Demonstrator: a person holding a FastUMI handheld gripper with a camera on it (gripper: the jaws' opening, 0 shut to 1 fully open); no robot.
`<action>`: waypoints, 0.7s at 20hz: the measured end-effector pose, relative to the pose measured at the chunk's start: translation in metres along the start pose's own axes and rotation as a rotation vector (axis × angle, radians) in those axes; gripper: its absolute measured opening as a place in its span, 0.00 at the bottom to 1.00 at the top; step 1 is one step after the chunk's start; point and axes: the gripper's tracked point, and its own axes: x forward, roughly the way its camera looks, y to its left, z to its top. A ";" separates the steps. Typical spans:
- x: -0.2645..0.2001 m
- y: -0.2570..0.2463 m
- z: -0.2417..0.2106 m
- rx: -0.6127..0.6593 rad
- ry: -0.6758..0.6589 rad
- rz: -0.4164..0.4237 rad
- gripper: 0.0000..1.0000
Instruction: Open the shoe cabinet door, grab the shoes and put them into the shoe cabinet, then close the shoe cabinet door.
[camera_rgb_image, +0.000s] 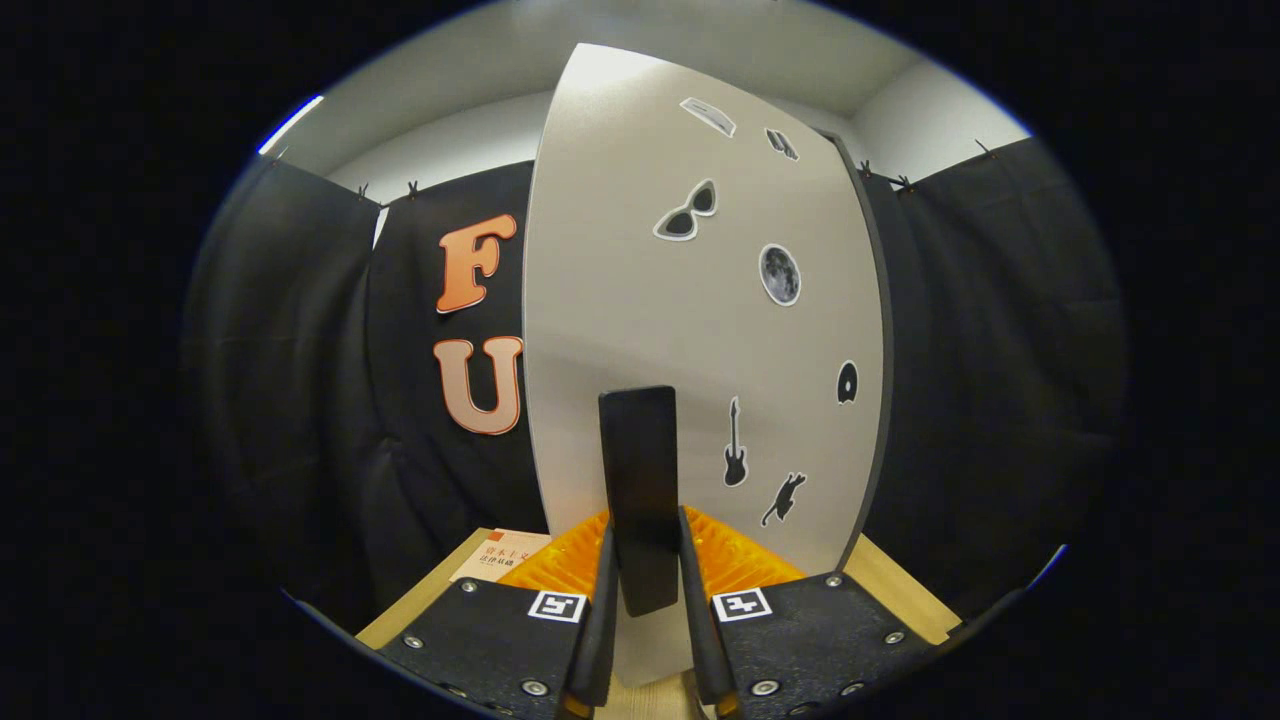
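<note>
The shoe cabinet door (640, 300) is a pale grey panel with several small stickers, standing upright close ahead of me. A dark edge runs down its right side. Its black vertical bar handle (637, 460) sits low on the panel. My gripper (645, 528) is shut on the lower part of this handle, one finger pressing on each side of it. The inside of the cabinet and the shoes are hidden behind the door.
The door stands on a light wooden table (900, 590). A book (500, 558) lies on the table just left of the fingers, at the foot of the door. Black cloth walls hang on both sides.
</note>
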 end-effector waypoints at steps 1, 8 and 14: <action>-0.005 -0.005 -0.001 0.002 0.003 0.002 0.32; -0.034 -0.036 -0.003 0.001 0.003 -0.020 0.32; -0.063 -0.076 -0.004 -0.003 0.010 -0.077 0.32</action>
